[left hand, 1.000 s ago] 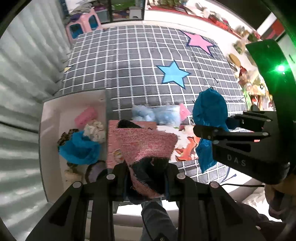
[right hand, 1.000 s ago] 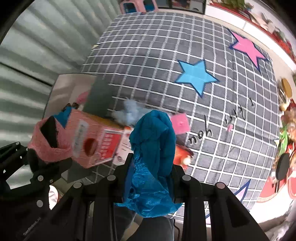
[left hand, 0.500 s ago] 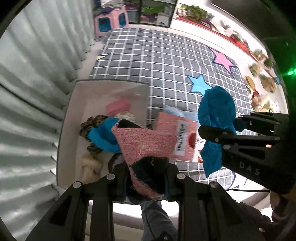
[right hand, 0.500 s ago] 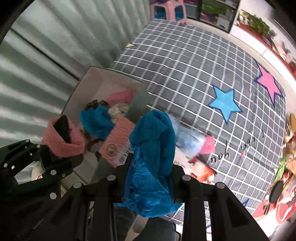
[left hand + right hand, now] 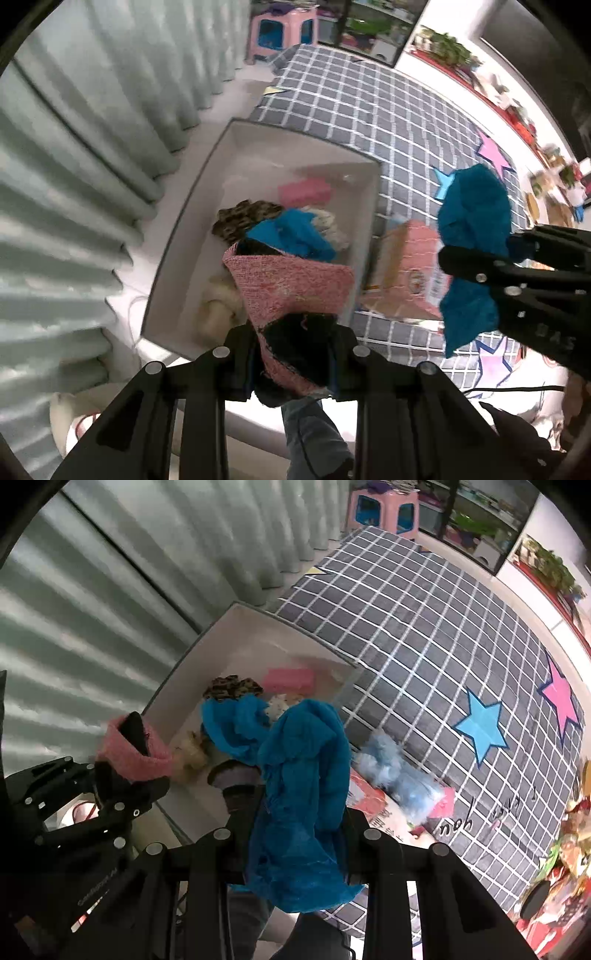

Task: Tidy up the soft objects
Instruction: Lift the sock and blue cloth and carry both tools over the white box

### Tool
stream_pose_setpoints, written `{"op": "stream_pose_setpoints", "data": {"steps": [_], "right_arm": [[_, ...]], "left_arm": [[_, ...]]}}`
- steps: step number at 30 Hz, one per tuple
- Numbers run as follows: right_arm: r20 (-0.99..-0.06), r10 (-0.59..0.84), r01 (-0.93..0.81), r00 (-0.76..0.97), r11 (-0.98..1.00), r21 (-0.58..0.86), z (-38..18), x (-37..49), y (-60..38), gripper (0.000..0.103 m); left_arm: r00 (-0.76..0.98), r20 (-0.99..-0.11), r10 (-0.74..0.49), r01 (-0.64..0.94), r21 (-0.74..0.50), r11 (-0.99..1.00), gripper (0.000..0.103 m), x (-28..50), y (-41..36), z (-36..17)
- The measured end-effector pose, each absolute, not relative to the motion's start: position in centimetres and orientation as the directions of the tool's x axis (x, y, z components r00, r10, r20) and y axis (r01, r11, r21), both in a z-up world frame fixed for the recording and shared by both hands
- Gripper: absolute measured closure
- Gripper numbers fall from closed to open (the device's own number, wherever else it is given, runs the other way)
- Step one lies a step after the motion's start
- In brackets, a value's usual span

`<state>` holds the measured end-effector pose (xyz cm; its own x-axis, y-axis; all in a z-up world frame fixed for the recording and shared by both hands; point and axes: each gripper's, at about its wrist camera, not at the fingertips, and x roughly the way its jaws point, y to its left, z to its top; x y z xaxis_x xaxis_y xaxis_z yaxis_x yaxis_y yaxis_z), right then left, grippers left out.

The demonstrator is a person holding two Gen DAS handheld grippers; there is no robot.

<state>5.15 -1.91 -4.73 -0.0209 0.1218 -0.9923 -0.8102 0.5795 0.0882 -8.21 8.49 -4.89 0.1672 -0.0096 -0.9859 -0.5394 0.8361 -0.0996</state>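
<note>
My left gripper (image 5: 295, 354) is shut on a pink knitted cloth with a black lining (image 5: 291, 284) and holds it above the near end of a white storage box (image 5: 192, 206). The box holds a blue cloth (image 5: 295, 232), a leopard-print piece (image 5: 243, 218), a pink item (image 5: 304, 192) and cream fluffy pieces (image 5: 218, 302). My right gripper (image 5: 295, 834) is shut on a crumpled blue cloth (image 5: 303, 775), held in the air beside the box's right side. The left gripper with the pink cloth shows in the right wrist view (image 5: 133, 775).
A pink printed carton (image 5: 406, 273) and a pale blue plastic bag (image 5: 399, 775) lie on the grey checked mat (image 5: 424, 609) right of the box. Grey curtains (image 5: 74, 147) hang on the left. A pink stool (image 5: 280, 29) stands far back.
Both grippers have swung left with their cloths. The box has come from the left edge to the centre of view, and the pink cloth now hangs over it.
</note>
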Motion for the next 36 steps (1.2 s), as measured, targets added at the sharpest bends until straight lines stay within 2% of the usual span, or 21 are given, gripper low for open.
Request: {"op": "stream_pose_setpoints", "data": {"steps": [18, 36], "right_arm": [[-0.992, 0.099, -0.87, -0.071, 0.48, 0.111, -6.3, 2.6, 2.6, 0.07], [-0.993, 0.066, -0.883, -0.101, 0.454, 0.12, -8.2, 2.2, 4.6, 0.07]], "left_arm": [[0.114, -0.993, -0.003, -0.651, -0.077, 0.756, 0.072, -11.3, 12.2, -7.2], [0.079, -0.997, -0.017, -0.672, -0.066, 0.737, 0.072, -11.7, 12.7, -8.9]]}}
